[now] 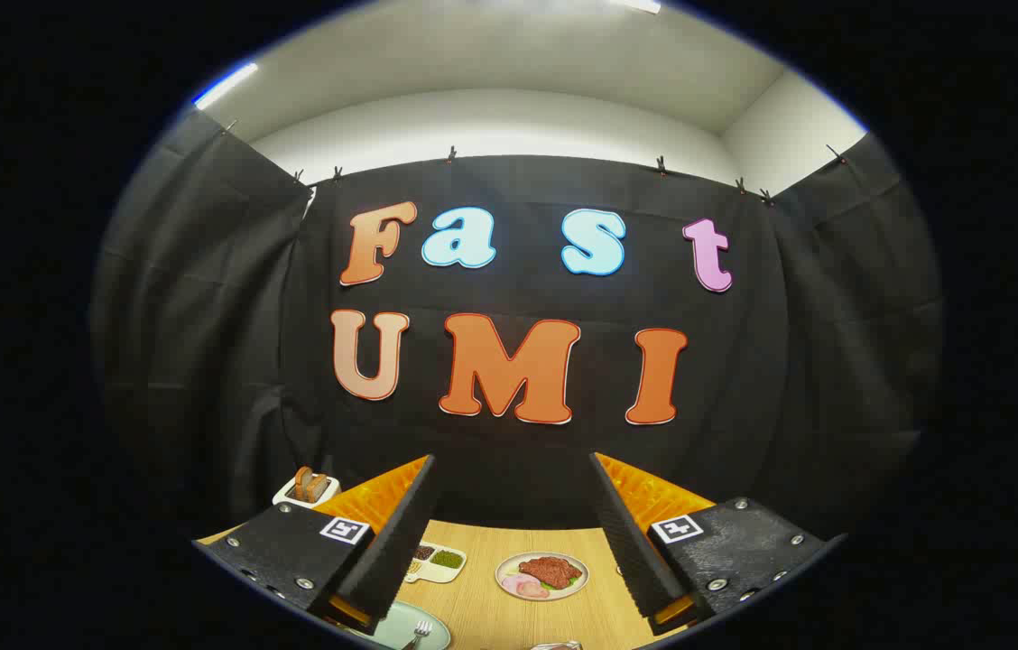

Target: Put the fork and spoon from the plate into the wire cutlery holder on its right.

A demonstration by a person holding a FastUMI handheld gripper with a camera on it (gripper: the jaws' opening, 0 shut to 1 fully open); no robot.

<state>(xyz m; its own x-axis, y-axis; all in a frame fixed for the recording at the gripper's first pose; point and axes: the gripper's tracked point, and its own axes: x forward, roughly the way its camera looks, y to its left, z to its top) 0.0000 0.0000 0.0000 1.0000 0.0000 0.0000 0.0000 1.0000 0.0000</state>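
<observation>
My gripper (513,492) is held high above the wooden table (491,614), its two black fingers with orange backs spread wide apart and nothing between them. Below the left finger (396,542) lies a pale green plate (396,627) with a fork (421,630) on it, tines showing. The spoon is hidden from me. A small metallic piece (559,645) peeks up at the table's near edge between the fingers; I cannot tell what it is.
A plate of meat and sliced food (542,574) sits on the table between the fingers. A divided tray with dark and green fillings (437,560) lies beside the left finger. A white toaster with bread (309,487) stands at the back left.
</observation>
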